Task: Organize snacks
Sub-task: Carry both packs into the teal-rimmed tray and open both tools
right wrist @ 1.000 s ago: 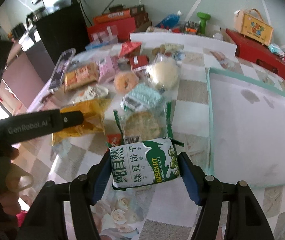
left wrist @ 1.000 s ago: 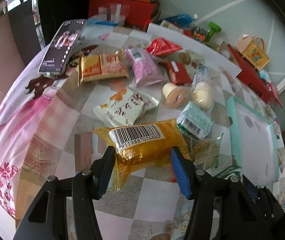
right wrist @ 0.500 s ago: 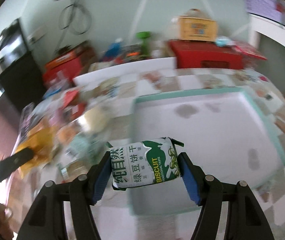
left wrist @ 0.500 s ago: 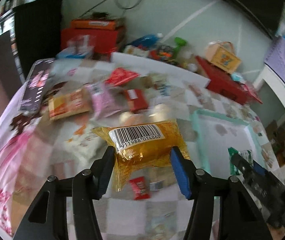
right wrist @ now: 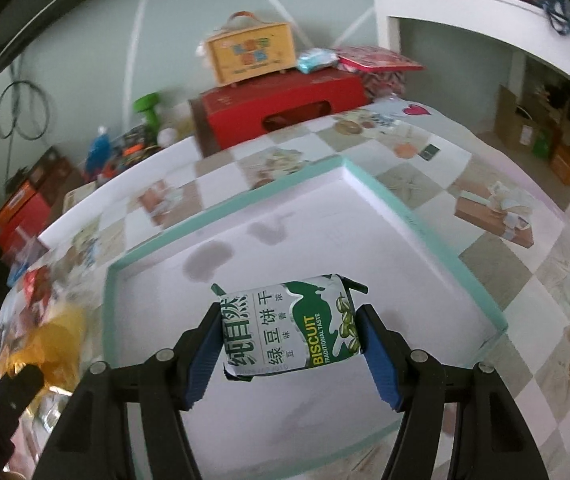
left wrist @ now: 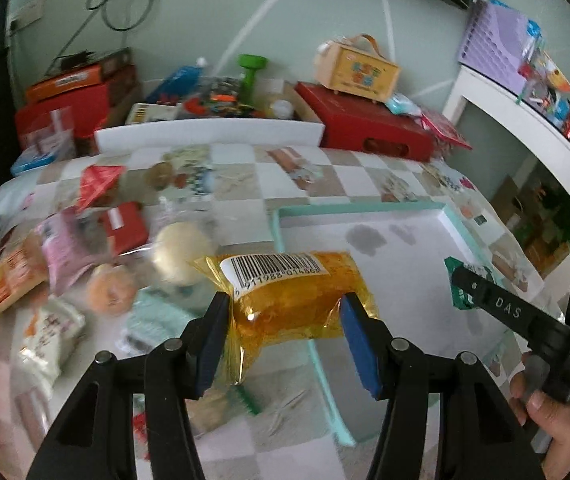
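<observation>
My left gripper (left wrist: 285, 320) is shut on an amber cellophane snack pack (left wrist: 297, 292) with a white barcode label, held in the air over the left rim of the white tray (left wrist: 405, 256) with a mint-green edge. My right gripper (right wrist: 289, 344) is shut on a green and white biscuit pack (right wrist: 291, 330), held above the inside of the same tray (right wrist: 385, 248). In the left wrist view the right gripper's black arm (left wrist: 509, 314) and the green pack (left wrist: 463, 286) show at the right, with a hand (left wrist: 553, 420) below.
Several loose snacks (left wrist: 85, 264) lie on the checked tablecloth left of the tray, among them a pink pack, a red box and round buns. Red boxes (right wrist: 281, 108), a yellow case (right wrist: 253, 52) and a white shelf unit (right wrist: 485, 20) stand behind the table.
Both grippers have swung to the right with their packs, from over the snack pile to over the tray. The grips have not changed.
</observation>
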`<act>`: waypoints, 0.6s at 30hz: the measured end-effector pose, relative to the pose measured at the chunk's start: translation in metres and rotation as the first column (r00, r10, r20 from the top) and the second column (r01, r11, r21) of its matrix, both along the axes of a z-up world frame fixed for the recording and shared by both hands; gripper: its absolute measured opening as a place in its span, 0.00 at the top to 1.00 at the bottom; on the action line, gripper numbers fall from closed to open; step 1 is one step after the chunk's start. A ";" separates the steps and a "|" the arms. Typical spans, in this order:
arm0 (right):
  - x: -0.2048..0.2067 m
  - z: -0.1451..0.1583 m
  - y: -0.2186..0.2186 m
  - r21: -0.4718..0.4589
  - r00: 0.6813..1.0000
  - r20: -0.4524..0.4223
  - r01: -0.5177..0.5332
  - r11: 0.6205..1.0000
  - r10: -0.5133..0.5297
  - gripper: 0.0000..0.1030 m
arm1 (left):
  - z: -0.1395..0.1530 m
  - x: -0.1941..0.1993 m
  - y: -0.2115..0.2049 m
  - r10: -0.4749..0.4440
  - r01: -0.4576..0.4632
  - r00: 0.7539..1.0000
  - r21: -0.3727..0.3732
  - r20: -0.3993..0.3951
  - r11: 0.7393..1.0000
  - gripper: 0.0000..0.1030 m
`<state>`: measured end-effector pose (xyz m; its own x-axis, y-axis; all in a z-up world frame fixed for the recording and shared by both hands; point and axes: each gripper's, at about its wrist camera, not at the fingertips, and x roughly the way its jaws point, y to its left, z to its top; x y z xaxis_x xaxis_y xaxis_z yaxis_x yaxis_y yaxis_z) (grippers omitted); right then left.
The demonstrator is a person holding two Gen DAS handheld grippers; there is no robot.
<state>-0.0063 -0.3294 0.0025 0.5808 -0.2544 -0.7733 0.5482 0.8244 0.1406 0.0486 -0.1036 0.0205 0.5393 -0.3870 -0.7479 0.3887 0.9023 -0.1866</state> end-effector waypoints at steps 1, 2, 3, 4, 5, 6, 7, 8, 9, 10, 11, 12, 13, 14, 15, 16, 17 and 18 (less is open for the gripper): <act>0.001 -0.001 -0.004 0.000 1.000 -0.005 0.008 1.000 -0.008 0.33 | -0.003 0.003 -0.008 -0.013 0.013 1.000 0.005 -0.001 1.000 0.44; 0.004 -0.004 -0.011 0.001 1.000 -0.015 0.022 1.000 -0.022 0.33 | -0.005 0.004 -0.013 -0.024 0.024 1.000 0.009 0.001 1.000 0.44; 0.004 -0.005 -0.015 0.002 0.999 -0.018 0.030 1.000 -0.030 0.33 | -0.007 0.007 -0.022 -0.039 0.039 0.999 0.018 -0.001 0.999 0.44; 0.006 -0.007 -0.020 0.004 0.999 -0.022 0.040 0.999 -0.040 0.33 | -0.008 0.009 -0.027 -0.047 0.047 0.999 0.025 0.000 0.999 0.44; 0.008 -0.008 -0.023 0.005 0.999 -0.026 0.047 0.999 -0.047 0.33 | -0.009 0.011 -0.035 -0.059 0.059 0.998 0.030 0.003 0.998 0.44; 0.010 -0.009 -0.027 0.006 0.998 -0.030 0.055 0.998 -0.054 0.33 | -0.010 0.013 -0.041 -0.069 0.069 0.998 0.033 0.004 0.997 0.44; 0.012 -0.010 -0.030 0.008 0.998 -0.031 0.059 0.998 -0.059 0.33 | -0.011 0.015 -0.048 -0.081 0.081 0.997 0.036 0.007 0.996 0.44; 0.014 -0.011 -0.033 0.011 0.998 -0.030 0.062 0.998 -0.062 0.33 | -0.012 0.017 -0.054 -0.092 0.092 0.996 0.041 0.012 0.995 0.44; 0.015 -0.012 -0.036 0.013 0.998 -0.030 0.064 0.998 -0.064 0.33 | -0.014 0.019 -0.059 -0.099 0.099 0.995 0.047 0.015 0.994 0.44; 0.018 -0.013 -0.038 0.015 0.997 -0.031 0.065 0.998 -0.064 0.33 | -0.016 0.020 -0.065 -0.108 0.107 0.994 0.055 0.018 0.993 0.44; 0.020 -0.014 -0.041 0.018 0.997 -0.033 0.066 0.998 -0.065 0.33 | -0.018 0.022 -0.071 -0.116 0.115 0.993 0.064 0.017 0.991 0.44; 0.022 -0.015 -0.044 0.023 0.997 -0.035 0.068 0.997 -0.067 0.33 | -0.019 0.024 -0.073 -0.120 0.119 0.993 0.067 0.016 0.991 0.44; 0.023 -0.015 -0.046 0.029 0.997 -0.032 0.071 0.997 -0.070 0.33 | -0.021 0.026 -0.078 -0.125 0.124 0.992 0.068 0.012 0.990 0.44; 0.023 -0.015 -0.048 0.032 0.997 -0.029 0.074 0.997 -0.073 0.33 | -0.022 0.028 -0.080 -0.129 0.128 0.992 0.066 0.010 0.990 0.44; 0.024 -0.015 -0.050 0.033 0.997 -0.026 0.074 0.997 -0.073 0.33 | -0.022 0.029 -0.083 -0.135 0.134 0.991 0.065 0.010 0.989 0.44; 0.025 -0.015 -0.051 0.033 0.997 -0.025 0.074 0.997 -0.073 0.33 | -0.023 0.030 -0.086 -0.141 0.140 0.990 0.065 0.013 0.988 0.43; 0.025 -0.016 -0.052 0.035 0.997 -0.027 0.075 0.997 -0.075 0.33 | -0.023 0.030 -0.087 -0.145 0.144 0.989 0.066 0.015 0.987 0.43; 0.026 -0.018 -0.053 0.042 0.997 -0.031 0.076 0.996 -0.074 0.32 | -0.024 0.031 -0.089 -0.149 0.147 0.989 0.068 0.017 0.987 0.43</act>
<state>0.0194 -0.3820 -0.0154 0.5383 -0.2625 -0.8008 0.6126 0.7744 0.1579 0.0792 -0.1928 -0.0030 0.4964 -0.4140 -0.7630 0.5223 0.8445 -0.1184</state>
